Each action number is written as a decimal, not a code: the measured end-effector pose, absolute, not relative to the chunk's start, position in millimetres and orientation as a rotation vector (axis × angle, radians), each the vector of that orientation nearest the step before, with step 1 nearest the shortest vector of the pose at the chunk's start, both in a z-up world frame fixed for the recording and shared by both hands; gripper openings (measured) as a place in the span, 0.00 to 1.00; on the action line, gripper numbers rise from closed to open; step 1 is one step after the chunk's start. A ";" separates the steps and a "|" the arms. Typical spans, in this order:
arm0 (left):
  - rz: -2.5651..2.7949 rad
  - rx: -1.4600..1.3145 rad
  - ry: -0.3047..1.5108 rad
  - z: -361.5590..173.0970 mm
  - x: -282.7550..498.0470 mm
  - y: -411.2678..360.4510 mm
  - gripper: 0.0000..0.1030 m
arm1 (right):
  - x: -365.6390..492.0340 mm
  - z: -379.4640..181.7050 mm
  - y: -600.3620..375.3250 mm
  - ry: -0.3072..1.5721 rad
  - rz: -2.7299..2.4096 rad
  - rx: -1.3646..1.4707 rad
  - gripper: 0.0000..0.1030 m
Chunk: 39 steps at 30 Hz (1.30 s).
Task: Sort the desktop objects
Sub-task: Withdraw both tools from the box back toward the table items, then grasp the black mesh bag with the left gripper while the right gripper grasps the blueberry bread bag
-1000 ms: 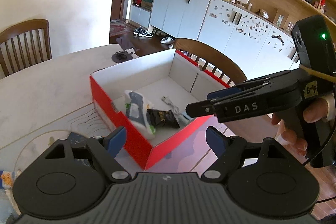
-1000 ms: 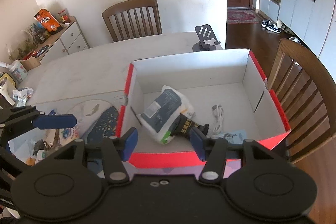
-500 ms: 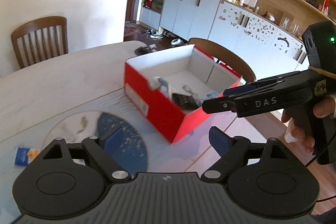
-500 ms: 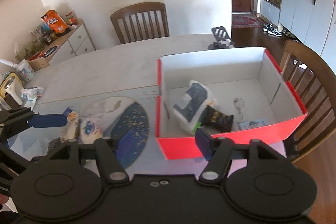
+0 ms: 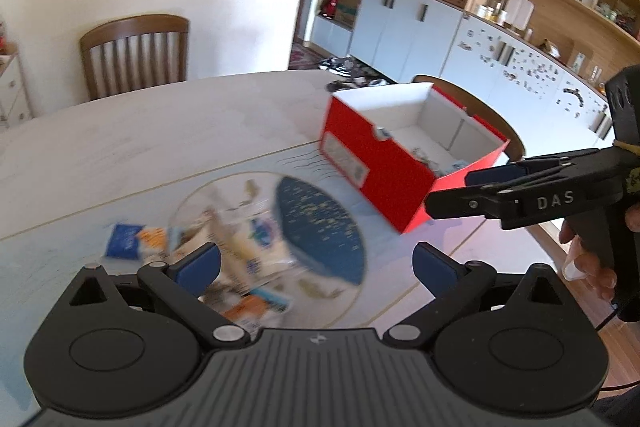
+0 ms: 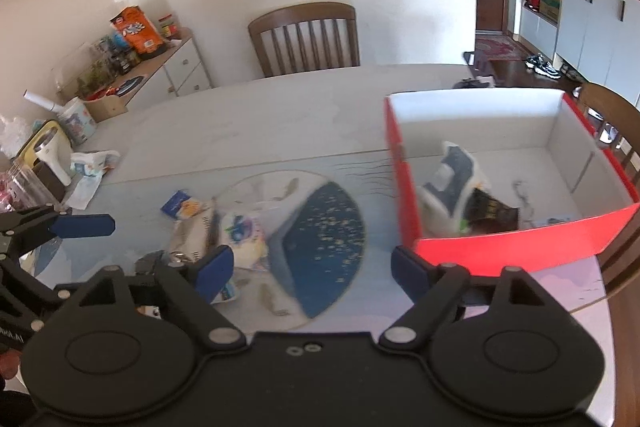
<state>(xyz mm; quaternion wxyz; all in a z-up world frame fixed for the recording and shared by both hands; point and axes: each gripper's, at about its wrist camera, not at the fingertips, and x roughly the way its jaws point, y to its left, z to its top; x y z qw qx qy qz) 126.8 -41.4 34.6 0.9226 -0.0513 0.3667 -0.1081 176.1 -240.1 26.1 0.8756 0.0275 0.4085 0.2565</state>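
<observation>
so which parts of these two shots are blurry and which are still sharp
Left wrist view: the left gripper is crisp, while the packets and red box are motion-smeared. Right wrist view: the right gripper is sharp; the box contents and the packets are streaked, and fisheye bends the edges.

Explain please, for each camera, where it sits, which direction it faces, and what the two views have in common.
Left wrist: on the left gripper, looking forward and down over the table; the right gripper and a hand show.
Right wrist: on the right gripper, looking down at the mat; the left gripper shows.
Both gripper jaws are opening, nothing between.
Shared: red box, snack packets.
</observation>
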 end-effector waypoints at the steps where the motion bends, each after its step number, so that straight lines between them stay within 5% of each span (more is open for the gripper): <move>1: -0.211 -0.109 0.752 33.3 123.6 -33.8 1.00 | 174.4 25.5 -234.6 0.854 0.542 0.058 0.85; 19: -0.098 -0.147 0.801 -6.6 103.3 65.3 1.00 | 170.2 2.0 -169.1 0.877 0.543 0.013 0.85; 39: -0.088 -0.035 0.851 -65.3 129.8 92.9 1.00 | 207.6 -41.2 -131.8 0.930 0.514 -0.023 0.81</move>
